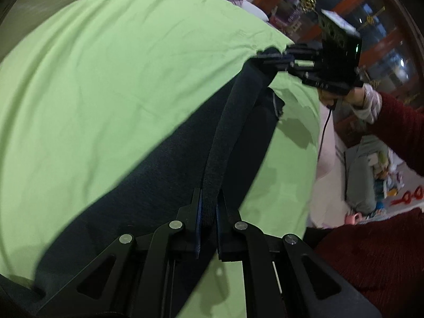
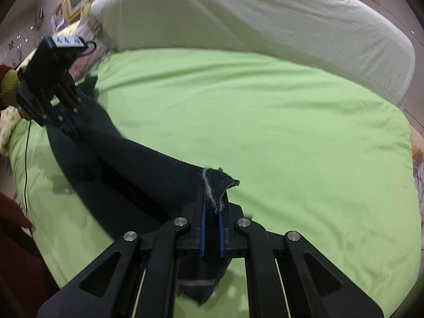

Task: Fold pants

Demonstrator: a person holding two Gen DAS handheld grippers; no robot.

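The dark pants lie stretched along the bed, one edge lifted off the green sheet between the two claws. The left claw is clenched on a band of that fabric running straight ahead of it to the right claw, which grips the far, frayed end. This looks like the start of a fold. Next, both claws should probably carry the raised edge across together, keeping it taut so the cloth lands flat.

Green-sheeted bed, wooden glass cabinet behind.
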